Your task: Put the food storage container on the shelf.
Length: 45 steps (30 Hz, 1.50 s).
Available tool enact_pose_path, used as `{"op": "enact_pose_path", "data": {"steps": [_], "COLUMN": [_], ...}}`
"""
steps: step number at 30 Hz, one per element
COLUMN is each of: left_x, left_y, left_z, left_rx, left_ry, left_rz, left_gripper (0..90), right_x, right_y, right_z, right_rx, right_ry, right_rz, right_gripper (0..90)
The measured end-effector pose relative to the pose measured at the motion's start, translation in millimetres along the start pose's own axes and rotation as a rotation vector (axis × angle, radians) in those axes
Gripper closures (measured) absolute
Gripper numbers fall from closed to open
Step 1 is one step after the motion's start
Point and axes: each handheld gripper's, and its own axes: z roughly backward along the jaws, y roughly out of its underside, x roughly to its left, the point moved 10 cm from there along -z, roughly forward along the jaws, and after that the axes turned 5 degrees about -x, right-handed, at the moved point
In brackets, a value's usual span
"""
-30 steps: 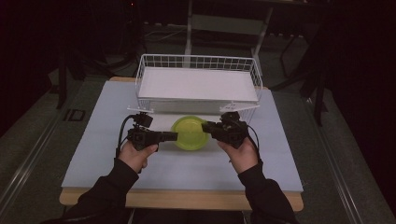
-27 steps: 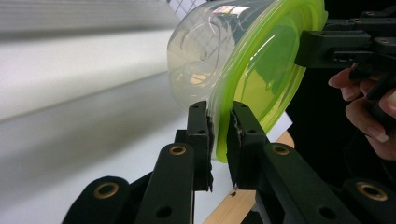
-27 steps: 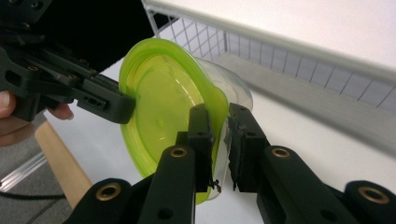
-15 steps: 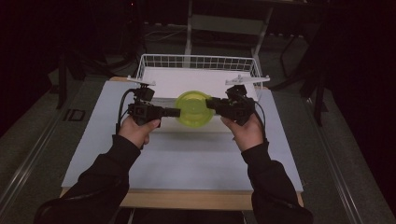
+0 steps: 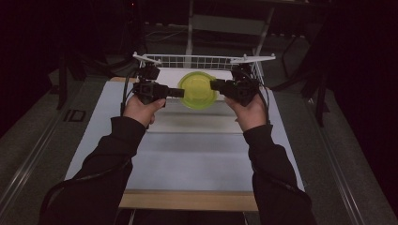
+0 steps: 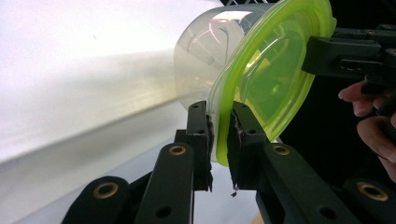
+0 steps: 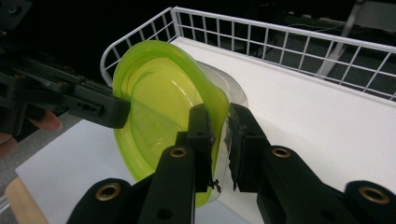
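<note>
A clear round container with a lime-green lid (image 5: 197,89) hangs in the air, tipped on its side with the lid facing me. It is over the front edge of a white wire basket (image 5: 202,61). My left gripper (image 5: 176,92) is shut on the lid's rim at its left side. My right gripper (image 5: 217,85) is shut on the rim at the opposite side. In the left gripper view the jaws (image 6: 219,109) pinch the green rim (image 6: 271,79). The right gripper view shows its jaws (image 7: 219,116) clamped on the lid (image 7: 159,116), with the basket (image 7: 280,37) behind.
The white table top (image 5: 187,159) stretches between me and the basket, with a wooden front edge (image 5: 187,199). The basket's wire walls stand at the table's far end. Dark floor and stand legs surround the table.
Both grippers have carried the container away from me and upward, from the middle of the table to above the basket's front edge. The container has tipped so that its lid faces me.
</note>
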Motion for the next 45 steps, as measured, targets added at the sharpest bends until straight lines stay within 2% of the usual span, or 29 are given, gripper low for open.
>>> {"op": "enact_pose_path", "data": {"steps": [2,9,13,17,22,26,28,31,34,36,37,40,42,45], "left_x": [4.0,12.2,17.7,20.8,21.4,23.7,23.8,25.1,27.9,29.3,28.9,26.6,28.2,31.3], "left_y": [-4.3,-7.7,-9.5,-11.4,-17.2,-21.5,-22.9,-24.8,-25.3,-25.9,-26.2,-26.4,-25.5,-27.1], "left_z": [-6.4,-17.8,-21.7,-24.9,-27.9,-32.6,-33.8,-33.7,-34.3,-34.9,-35.3,-39.4,-42.8,-43.3], "left_rx": [0.015,0.039,0.03,0.028,0.012,0.001,-0.005,-0.019,-0.022,-0.026,-0.029,-0.029,-0.018,-0.035], "left_ry": [-0.007,-0.021,-0.035,-0.046,-0.054,-0.064,-0.066,-0.065,-0.08,-0.081,-0.077,-0.08,-0.106,-0.114], "left_rz": [0.013,0.039,0.053,0.062,0.053,0.072,0.075,0.082,0.077,0.083,0.086,0.069,0.052,0.066], "left_gripper": [80.9,80.6,79.8,76.7,70.3,70.1,70.1,67.1,60.2,59.5,55.3,54.9,55.0,55.0], "right_x": [-7.0,-19.3,-23.3,-27.9,-34.2,-38.6,-43.0,-48.8,-53.6,-54.2,-54.3,-54.1,-51.8,-49.3], "right_y": [-2.3,0.3,-0.7,0.8,0.9,-2.1,-3.3,-3.3,-1.3,0.3,0.8,2.2,0.6,-0.9], "right_z": [-4.8,-17.0,-22.7,-30.4,-36.4,-40.2,-41.8,-43.3,-43.8,-44.7,-45.6,-47.4,-48.6,-49.0], "right_rx": [0.014,0.057,0.089,0.122,0.149,0.167,0.175,0.176,0.17,0.169,0.169,0.18,0.169,0.166], "right_ry": [0.013,0.012,0.018,0.001,0.011,0.031,0.055,0.067,0.078,0.073,0.074,0.073,0.059,0.057], "right_rz": [-0.013,-0.064,-0.076,-0.128,-0.155,-0.152,-0.154,-0.159,-0.161,-0.165,-0.16,-0.162,-0.17,-0.17], "right_gripper": [80.2,80.1,80.1,80.1,79.9,77.7,71.7,67.2,63.9,61.3,59.9,59.5,59.4,58.4]}}
